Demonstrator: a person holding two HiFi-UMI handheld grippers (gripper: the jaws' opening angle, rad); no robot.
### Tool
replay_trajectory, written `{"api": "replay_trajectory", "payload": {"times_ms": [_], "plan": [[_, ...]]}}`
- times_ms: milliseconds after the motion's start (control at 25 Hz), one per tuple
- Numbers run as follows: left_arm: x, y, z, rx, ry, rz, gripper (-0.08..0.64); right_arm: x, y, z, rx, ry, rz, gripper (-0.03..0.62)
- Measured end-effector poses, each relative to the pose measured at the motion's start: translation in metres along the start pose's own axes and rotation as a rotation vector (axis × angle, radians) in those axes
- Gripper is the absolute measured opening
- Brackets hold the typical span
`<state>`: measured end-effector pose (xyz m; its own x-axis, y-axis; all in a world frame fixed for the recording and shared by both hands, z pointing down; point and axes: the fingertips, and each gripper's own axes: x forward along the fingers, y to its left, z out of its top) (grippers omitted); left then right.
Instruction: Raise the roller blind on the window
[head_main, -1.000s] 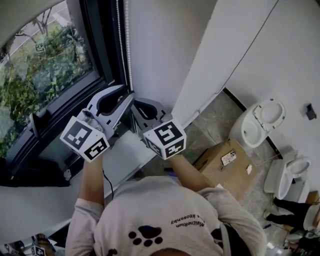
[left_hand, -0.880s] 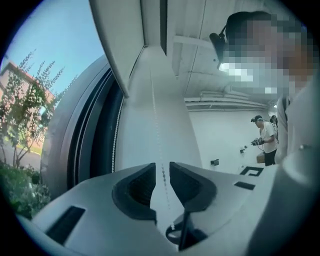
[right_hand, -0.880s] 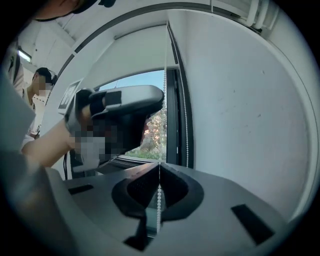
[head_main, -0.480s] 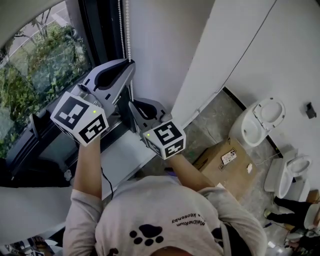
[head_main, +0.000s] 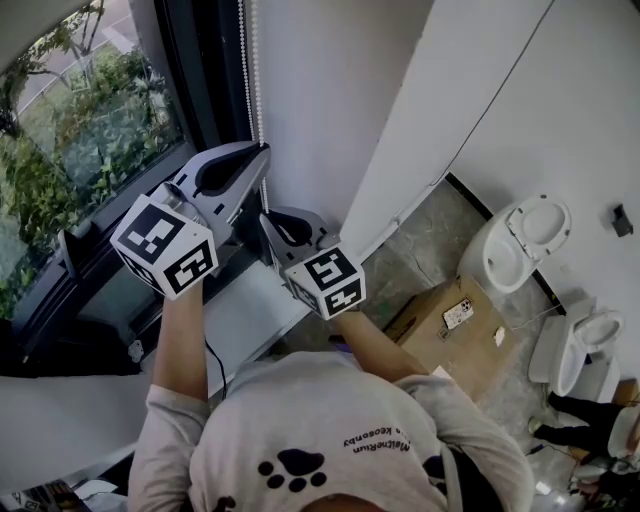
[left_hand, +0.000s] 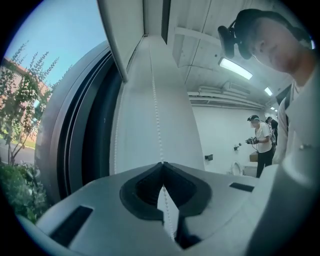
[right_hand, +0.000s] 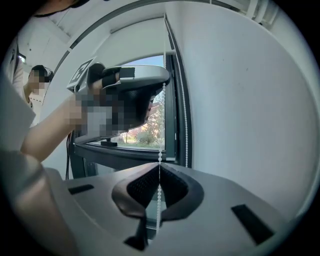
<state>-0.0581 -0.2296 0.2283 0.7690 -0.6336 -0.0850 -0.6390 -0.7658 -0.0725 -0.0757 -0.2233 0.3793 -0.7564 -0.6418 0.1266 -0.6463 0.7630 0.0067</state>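
A white bead chain (head_main: 259, 70) hangs in two strands between the dark window frame (head_main: 205, 70) and the white wall. My left gripper (head_main: 263, 150) is the upper one; its jaws have just been closing and are now shut on one strand of the bead chain (left_hand: 154, 95), which runs between them. Just below, my right gripper (head_main: 266, 216) is shut on the same bead chain (right_hand: 162, 105); the other strand (right_hand: 186, 110) hangs free beside it. In the right gripper view a pale blind (right_hand: 135, 42) covers the upper window.
A white sill (head_main: 250, 310) runs under the window. On the floor at right are a cardboard box (head_main: 450, 335) and white toilets (head_main: 525, 245). Another person (left_hand: 261, 145) stands far back in the room.
The left gripper rose from beside the right gripper to above it and its jaws closed on the chain. The right gripper sank a little with the chain.
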Motion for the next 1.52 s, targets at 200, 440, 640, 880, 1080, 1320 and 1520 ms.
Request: {"api": "replay_trajectory", "payload": {"times_ms": [200,440,640,880,1080,1320,1520], "plan": [[-0.004,-0.001,-0.025,-0.047,-0.003,0.005,0.009,0.003,-0.002,-0.026,0.002,0.040,-0.006,0.009],[-0.007,-0.004,-0.051,-0.063,0.009,0.011,0.009,0.005,0.001,-0.054,-0.011,0.085,-0.008,0.009],[-0.007,-0.009,-0.069,-0.052,0.024,0.012,0.009,0.006,0.002,-0.069,-0.006,0.101,-0.005,0.009],[-0.009,-0.011,-0.090,-0.119,0.024,0.011,0.009,0.007,0.002,-0.090,0.003,0.141,0.002,0.009],[-0.008,-0.014,-0.103,-0.139,0.036,0.010,0.009,0.008,0.003,-0.101,0.001,0.147,0.012,0.011],[-0.009,-0.011,-0.105,-0.152,0.025,0.020,0.009,0.005,0.005,-0.106,0.008,0.195,0.043,0.011],[-0.010,-0.008,-0.104,-0.153,0.024,0.027,0.008,-0.010,0.004,-0.066,0.061,0.113,0.075,0.097]]}}
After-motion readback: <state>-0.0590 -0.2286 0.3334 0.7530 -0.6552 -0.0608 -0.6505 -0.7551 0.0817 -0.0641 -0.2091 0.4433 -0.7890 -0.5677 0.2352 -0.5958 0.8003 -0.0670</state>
